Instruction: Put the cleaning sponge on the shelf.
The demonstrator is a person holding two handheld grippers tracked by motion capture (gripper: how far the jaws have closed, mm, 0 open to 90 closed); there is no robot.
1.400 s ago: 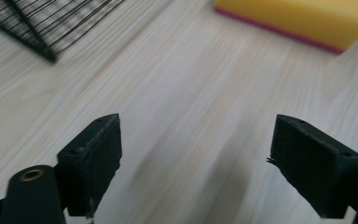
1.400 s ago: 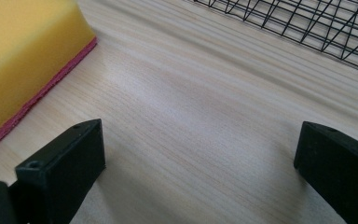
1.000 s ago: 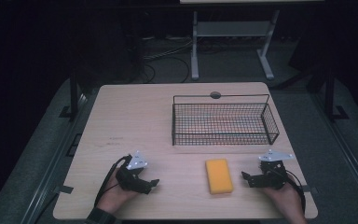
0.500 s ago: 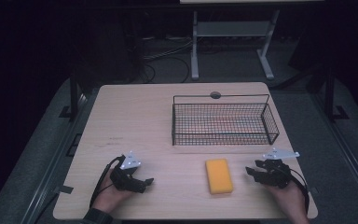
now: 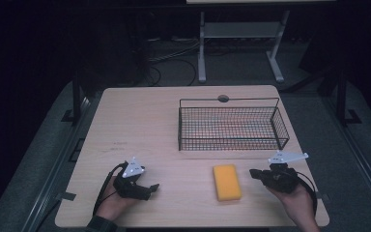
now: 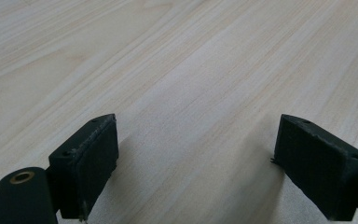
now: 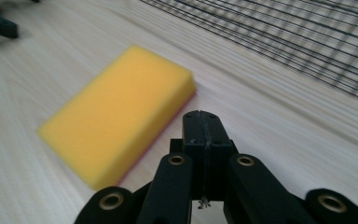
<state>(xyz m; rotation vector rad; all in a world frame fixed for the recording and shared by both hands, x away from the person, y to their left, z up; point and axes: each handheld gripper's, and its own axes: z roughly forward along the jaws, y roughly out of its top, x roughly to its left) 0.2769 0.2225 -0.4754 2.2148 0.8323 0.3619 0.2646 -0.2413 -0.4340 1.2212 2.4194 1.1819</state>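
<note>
Across the middle of the high view spreads the pale wooden table (image 5: 140,125), and right of its centre stands the black wire basket (image 5: 232,124). Below the basket, at lower centre-right, the yellow sponge (image 5: 227,181) lies flat on the wood, well apart from the basket's near wall; in the right gripper view it fills the left and centre, blurred. At the lower right of the high view, the right gripper (image 5: 254,173) sits just right of the sponge, tips pointing left toward it without touching. Its jaws have just been closing, and in its own view the pads (image 7: 204,135) meet with nothing between them. At the lower left, the left gripper (image 5: 152,187) rests low over the table, jaws spread wide over bare wood (image 6: 196,84).
</note>
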